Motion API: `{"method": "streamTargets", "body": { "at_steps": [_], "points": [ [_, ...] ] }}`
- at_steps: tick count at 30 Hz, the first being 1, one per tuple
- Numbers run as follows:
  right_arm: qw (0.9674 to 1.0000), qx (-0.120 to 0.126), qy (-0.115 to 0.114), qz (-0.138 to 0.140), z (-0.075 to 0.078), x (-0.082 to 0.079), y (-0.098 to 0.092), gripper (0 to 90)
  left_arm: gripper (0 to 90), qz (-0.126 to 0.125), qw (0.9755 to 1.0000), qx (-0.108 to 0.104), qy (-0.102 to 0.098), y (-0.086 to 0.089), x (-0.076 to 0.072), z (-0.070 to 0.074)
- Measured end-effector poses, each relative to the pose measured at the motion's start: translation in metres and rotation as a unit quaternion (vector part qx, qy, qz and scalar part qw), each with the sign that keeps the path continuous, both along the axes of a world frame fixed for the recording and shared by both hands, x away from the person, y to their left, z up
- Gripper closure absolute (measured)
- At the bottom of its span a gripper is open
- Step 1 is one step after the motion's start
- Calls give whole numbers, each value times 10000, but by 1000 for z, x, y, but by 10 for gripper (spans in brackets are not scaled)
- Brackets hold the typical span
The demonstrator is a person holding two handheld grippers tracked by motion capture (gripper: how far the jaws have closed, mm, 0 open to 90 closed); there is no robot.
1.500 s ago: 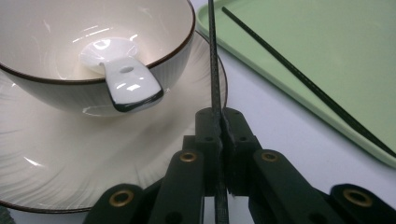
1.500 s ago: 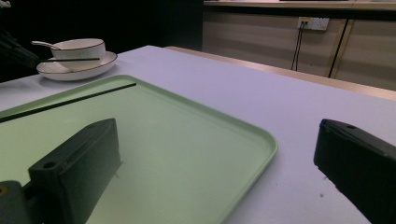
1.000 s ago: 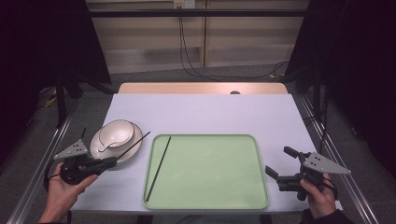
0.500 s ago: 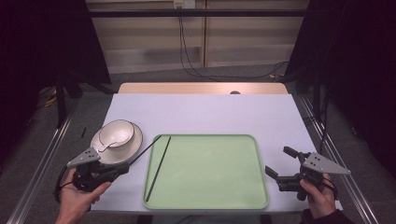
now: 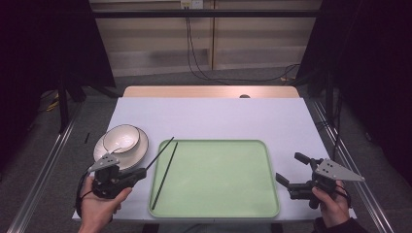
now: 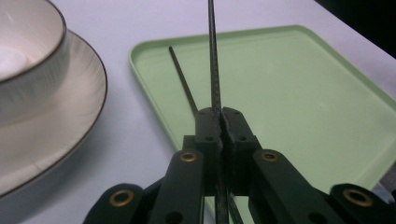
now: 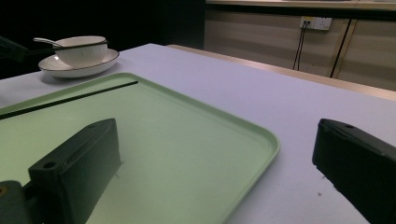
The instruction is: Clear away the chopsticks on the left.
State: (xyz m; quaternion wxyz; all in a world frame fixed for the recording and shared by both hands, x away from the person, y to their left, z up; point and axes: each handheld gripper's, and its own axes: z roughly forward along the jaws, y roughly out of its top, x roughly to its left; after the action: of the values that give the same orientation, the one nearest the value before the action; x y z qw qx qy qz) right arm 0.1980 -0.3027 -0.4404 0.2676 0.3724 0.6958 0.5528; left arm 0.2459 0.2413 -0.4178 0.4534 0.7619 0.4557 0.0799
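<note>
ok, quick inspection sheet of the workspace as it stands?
Surface: white table, bare at the back.
Job's things: green tray; one chopstick lying in it; second chopstick held; bowl on plate.
Clutter: nothing seen.
Grippers: left claw shut on the second chopstick; right claw open, beside the tray.
Cables: black cables down the back wall.
Surroundings: dark curtains, metal rails.

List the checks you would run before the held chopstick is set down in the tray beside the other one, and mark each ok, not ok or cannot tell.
1. Left gripper shut on the held chopstick: ok.
2. Other chopstick lying in the green tray: ok.
3. Tray floor bare beside it: ok.
4. Bowl and plate left of the tray, out of the way: ok.
5. Right gripper open, off the tray: ok.
6. Grip firm enough: cannot tell.
</note>
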Motion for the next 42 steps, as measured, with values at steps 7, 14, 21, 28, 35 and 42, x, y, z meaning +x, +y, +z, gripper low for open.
{"method": "streamTargets", "body": {
  "at_steps": [7,14,21,28,35,42],
  "points": [
    [10000,6,8,8,0,0,0,5,860,213,9993,233,186,-28,9,-10],
    [10000,-2,12,30,0,0,0,4,860,448,9975,476,268,-50,14,-13],
    [10000,-24,7,39,0,0,0,5,860,757,9938,631,514,-68,17,-20],
    [9999,-32,3,97,0,0,1,16,860,1073,9895,765,588,-78,19,-29],
    [9999,-91,8,102,-1,0,2,17,860,1111,9864,911,803,-82,24,-38],
    [9999,-71,3,123,0,0,2,16,857,1009,9853,991,954,-86,25,-45]
  ]
}}
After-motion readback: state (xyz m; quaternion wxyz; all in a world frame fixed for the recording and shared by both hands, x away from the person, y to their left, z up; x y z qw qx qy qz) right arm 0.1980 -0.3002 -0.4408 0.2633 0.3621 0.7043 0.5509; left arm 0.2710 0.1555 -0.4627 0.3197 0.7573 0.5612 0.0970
